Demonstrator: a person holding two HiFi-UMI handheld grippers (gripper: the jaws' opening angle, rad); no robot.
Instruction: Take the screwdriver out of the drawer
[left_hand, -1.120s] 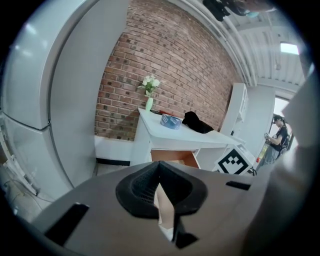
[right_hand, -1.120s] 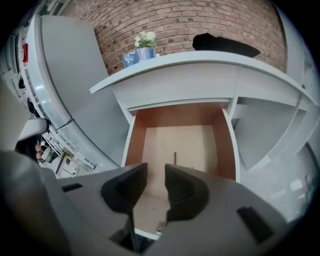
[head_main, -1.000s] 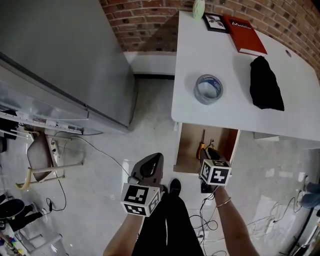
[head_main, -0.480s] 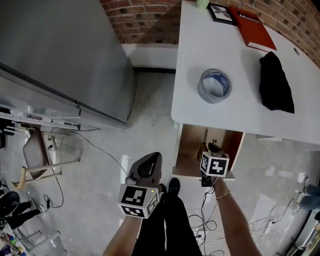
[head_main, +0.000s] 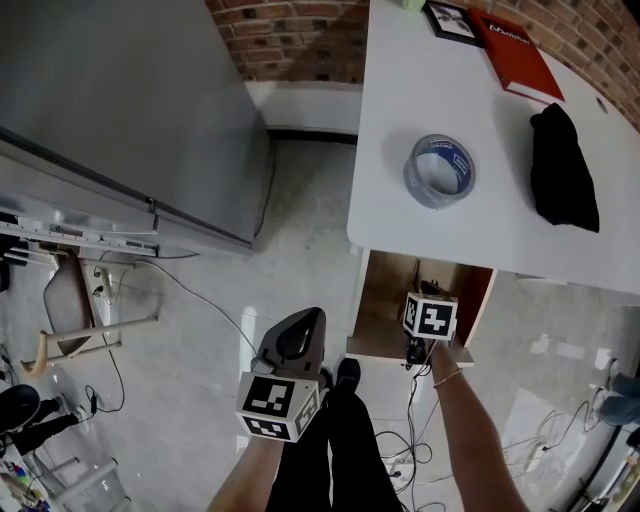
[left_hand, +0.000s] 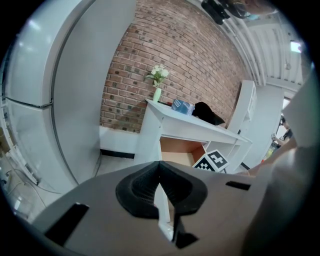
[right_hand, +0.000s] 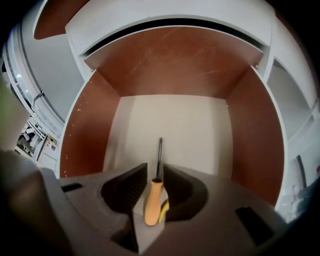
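The screwdriver has an orange handle and a dark shaft that points to the back of the open wooden drawer. My right gripper is shut on the handle, with a jaw close on each side of it. In the head view, its marker cube sits over the drawer under the white desk and hides the screwdriver. My left gripper hangs low over the floor to the left, shut and empty, and its jaws meet at the tips.
On the desk lie a roll of tape, a black cloth, a red book and a picture frame. A large grey cabinet stands at the left. Cables run across the floor.
My right gripper has pushed forward into the drawer and now covers the screwdriver in the head view. The left gripper has hardly moved.
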